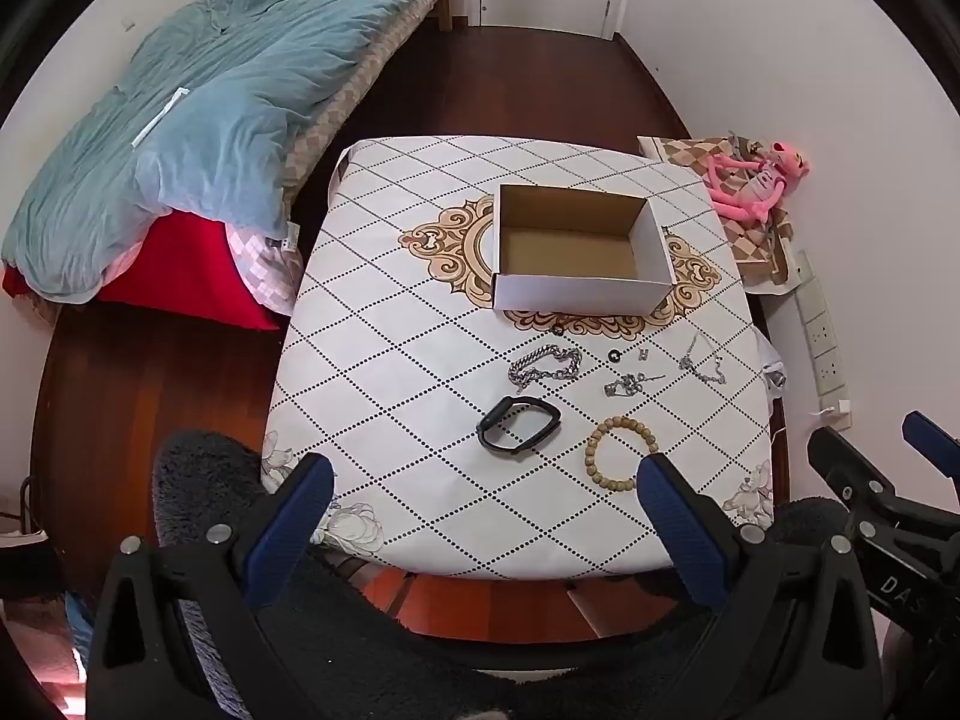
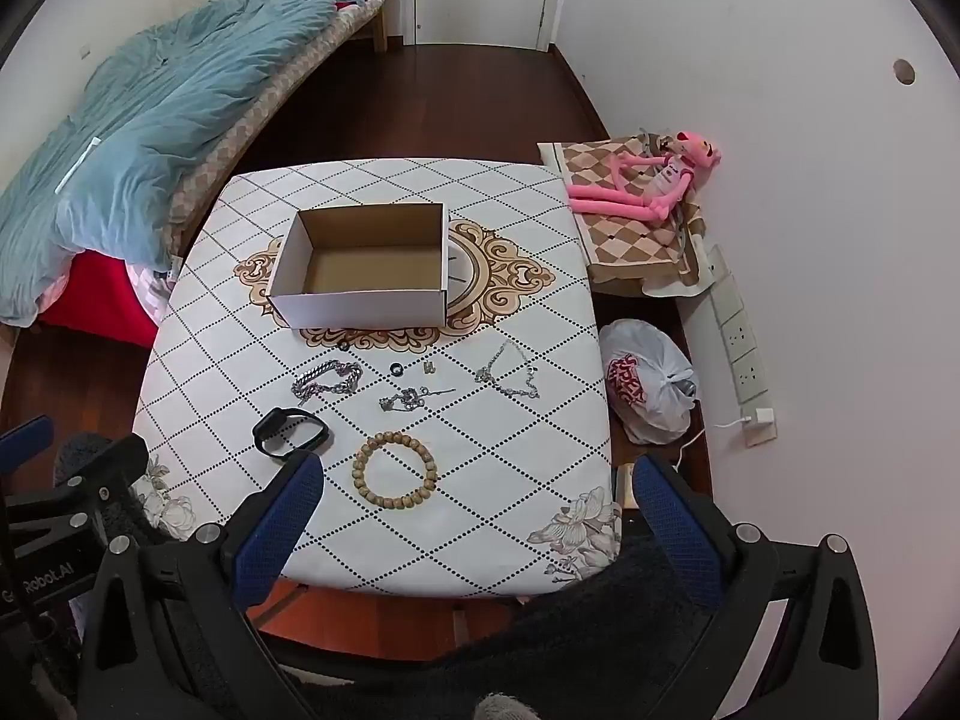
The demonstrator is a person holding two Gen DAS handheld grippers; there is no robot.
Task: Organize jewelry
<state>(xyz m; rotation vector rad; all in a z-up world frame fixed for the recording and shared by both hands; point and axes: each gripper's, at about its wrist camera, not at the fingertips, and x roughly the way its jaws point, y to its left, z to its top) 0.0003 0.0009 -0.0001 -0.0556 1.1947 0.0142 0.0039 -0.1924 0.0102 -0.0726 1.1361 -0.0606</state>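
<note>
An empty white cardboard box (image 1: 579, 294) (image 2: 360, 306) stands open mid-table. In front of it lie a silver chain bracelet (image 1: 545, 365) (image 2: 327, 383), a black wristband (image 1: 519, 423) (image 2: 292, 430), a wooden bead bracelet (image 1: 621, 453) (image 2: 396, 476), a small silver tangle (image 1: 627, 384) (image 2: 408, 399), a thin silver chain (image 1: 702, 360) (image 2: 510, 375) and two small black rings (image 1: 614, 355) (image 2: 396, 368). My left gripper (image 1: 483, 474) is open and empty above the table's near edge. My right gripper (image 2: 477, 474) is open and empty, also over the near edge.
The table (image 1: 372, 360) (image 2: 210, 360) has a white diamond-patterned cloth. A bed with a blue quilt (image 1: 210, 108) lies to the left. A pink plush toy (image 2: 648, 183) lies on a checked cushion at the right; a white plastic bag (image 2: 651, 384) sits on the floor below.
</note>
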